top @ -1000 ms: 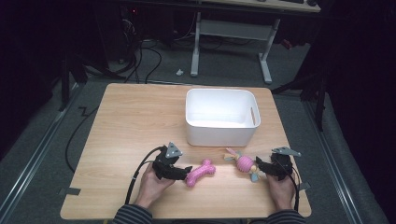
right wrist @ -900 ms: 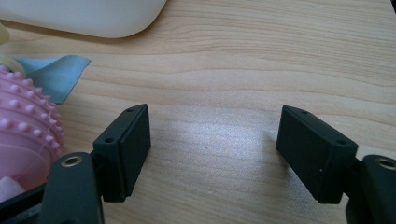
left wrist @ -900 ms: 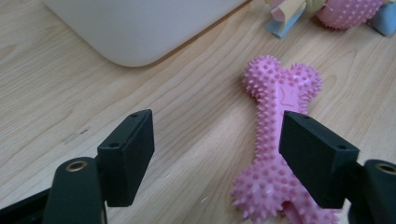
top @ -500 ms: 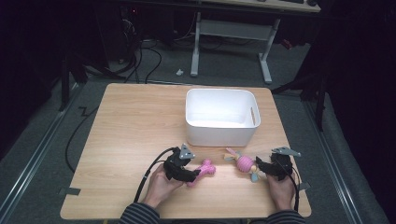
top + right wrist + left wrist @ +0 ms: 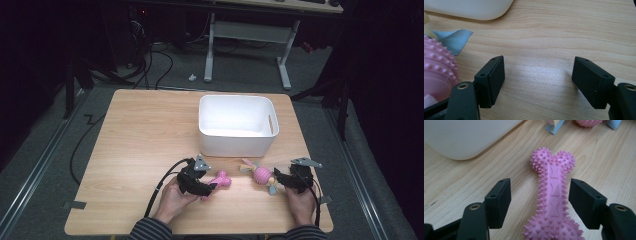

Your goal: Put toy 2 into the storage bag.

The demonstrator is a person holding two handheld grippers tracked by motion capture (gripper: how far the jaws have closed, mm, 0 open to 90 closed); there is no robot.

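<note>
Pink bone toy on wooden table, white bin, dark room

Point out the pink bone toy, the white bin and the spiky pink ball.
pink bone toy (image 5: pixel 552 195): left gripper view, middle of its shaft.
white bin (image 5: pixel 235 142): high view, its near outer wall.
spiky pink ball (image 5: pixel 261 174): high view, centre of the ball.

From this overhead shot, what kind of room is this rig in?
Most likely a lab or workshop data-collection bay, not a home. A lone wooden table stands on grey carpet with cables trailing behind it, a desk frame sits beyond, and the surroundings are dark.
</note>
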